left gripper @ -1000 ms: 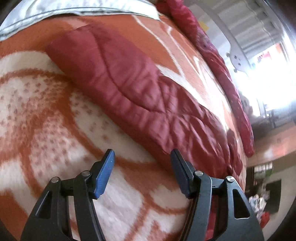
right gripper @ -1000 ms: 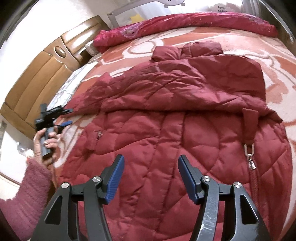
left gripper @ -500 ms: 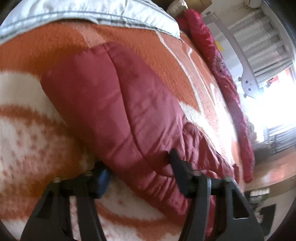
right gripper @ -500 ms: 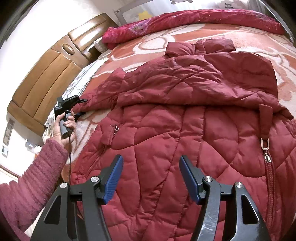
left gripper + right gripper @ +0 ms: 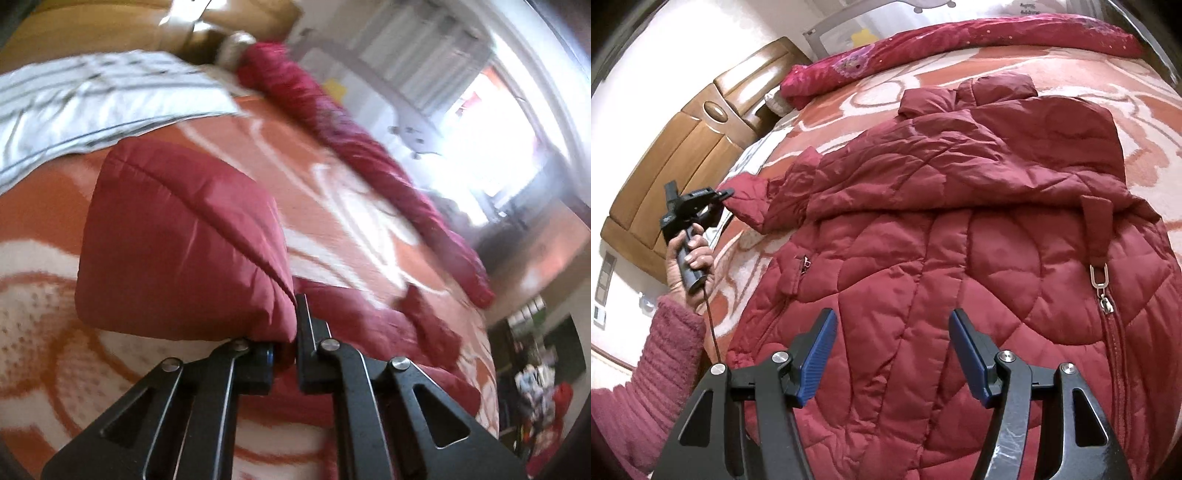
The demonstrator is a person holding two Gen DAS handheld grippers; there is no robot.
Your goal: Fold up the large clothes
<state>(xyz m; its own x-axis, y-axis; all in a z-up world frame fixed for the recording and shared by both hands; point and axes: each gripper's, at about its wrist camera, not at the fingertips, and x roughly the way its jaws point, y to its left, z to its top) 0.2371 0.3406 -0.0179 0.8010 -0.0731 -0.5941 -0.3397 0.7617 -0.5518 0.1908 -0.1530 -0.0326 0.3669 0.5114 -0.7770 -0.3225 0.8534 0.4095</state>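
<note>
Coat: red quilted coat [image 5: 960, 258] spread across the patterned bed blanket [image 5: 1145, 122], filling the frame's centre.
Left gripper [image 5: 284, 350]: clamped on the sleeve cuff [image 5: 184, 251], lower centre.
Right gripper [image 5: 892, 354]: fingers apart, above the coat's lower panel.
Surroundings: wooden headboard [image 5: 683, 155] upper left; rolled red quilt [image 5: 960, 40] along the top.

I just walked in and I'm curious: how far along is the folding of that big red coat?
Early on. One sleeve already lies folded across the coat, spread on the bed. In hand: the left gripper has clamped the other sleeve's cuff. The right gripper hangs open above the body. Left: folding this sleeve in, then doubling the body.
</note>
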